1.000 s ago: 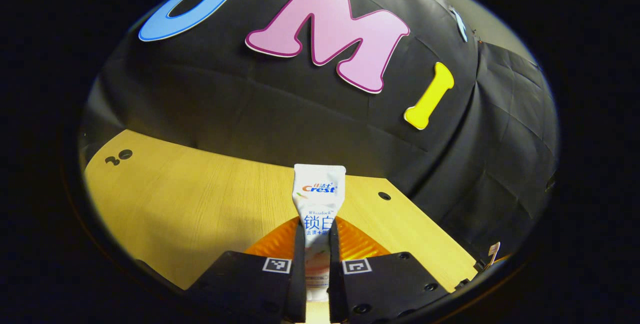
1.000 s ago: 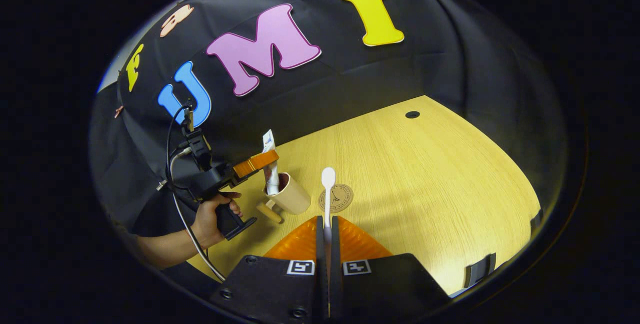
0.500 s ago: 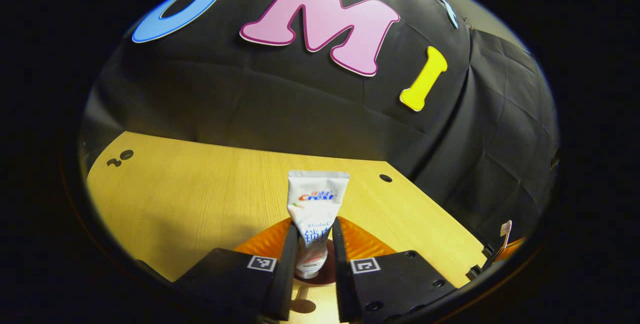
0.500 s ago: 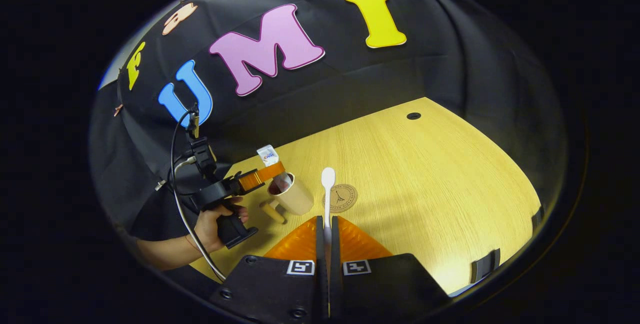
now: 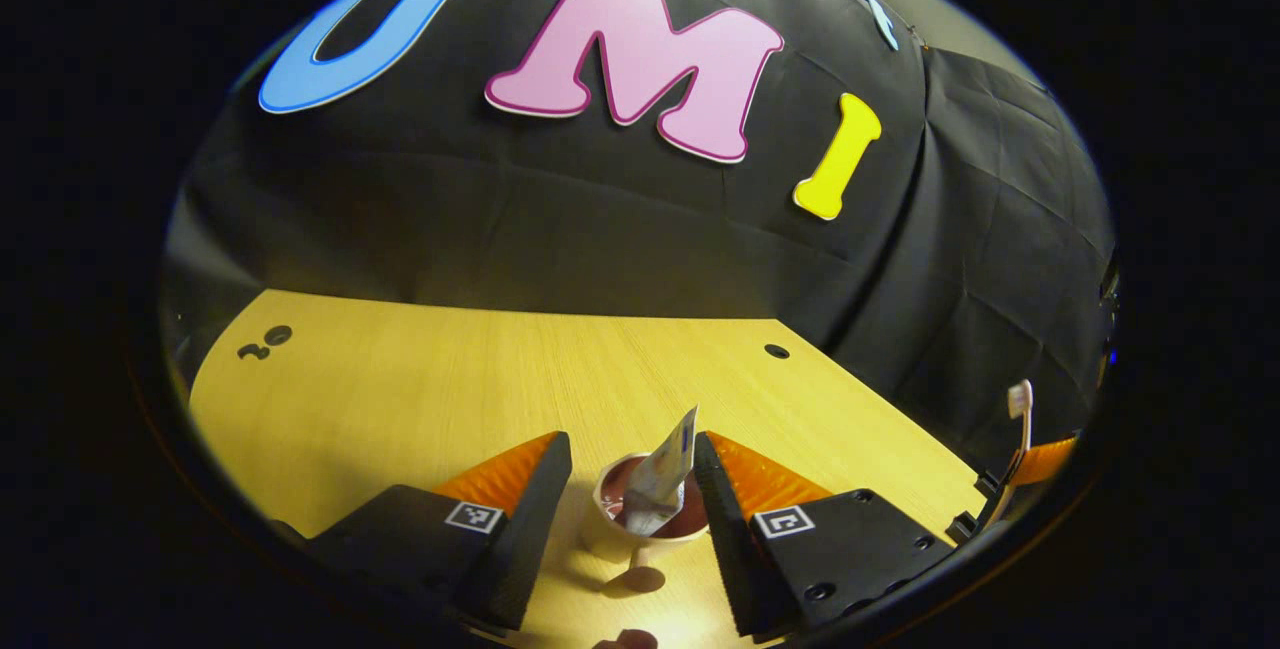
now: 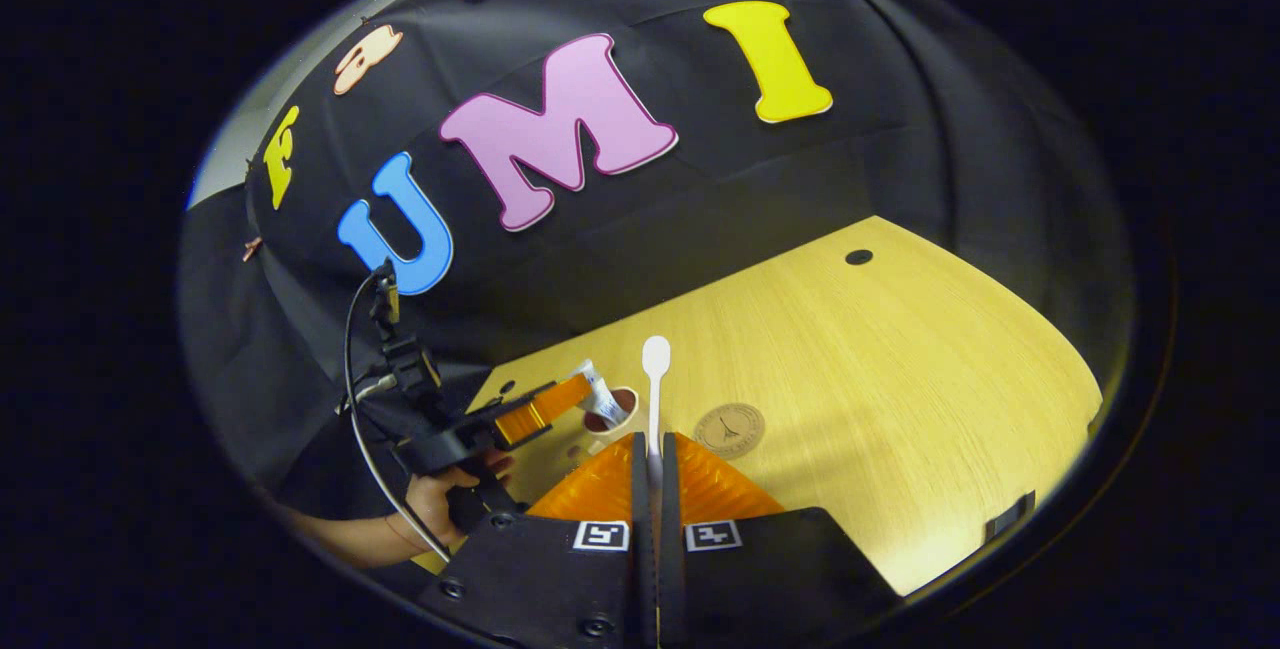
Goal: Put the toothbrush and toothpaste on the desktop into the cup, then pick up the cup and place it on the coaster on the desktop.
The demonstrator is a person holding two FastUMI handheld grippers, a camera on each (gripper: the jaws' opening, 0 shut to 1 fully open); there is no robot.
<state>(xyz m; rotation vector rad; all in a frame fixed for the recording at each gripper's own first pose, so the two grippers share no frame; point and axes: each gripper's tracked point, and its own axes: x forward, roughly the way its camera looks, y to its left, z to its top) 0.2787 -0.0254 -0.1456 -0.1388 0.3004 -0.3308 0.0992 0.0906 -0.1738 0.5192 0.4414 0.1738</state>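
Risk: right tongs [image 6: 650, 489], clenched on the toothbrush [image 6: 655, 369] w/ head up, must thread it into a narrow cup [image 5: 640, 519] that already holds the leaning toothpaste [image 5: 665, 474]; a clip on rim or tube could tip the cup, esp. w/ left tongs [image 5: 630, 509] hanging released on either side of it, not touching. Cup stands on the counter [image 5: 400, 399]: toothpaste inside, tilted, top poking out. Coaster [image 6: 730, 429] lies bare, just beside the cup in right gripper view.

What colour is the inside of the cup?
Dark reddish brown inside the cup; the left gripper view shows it best.
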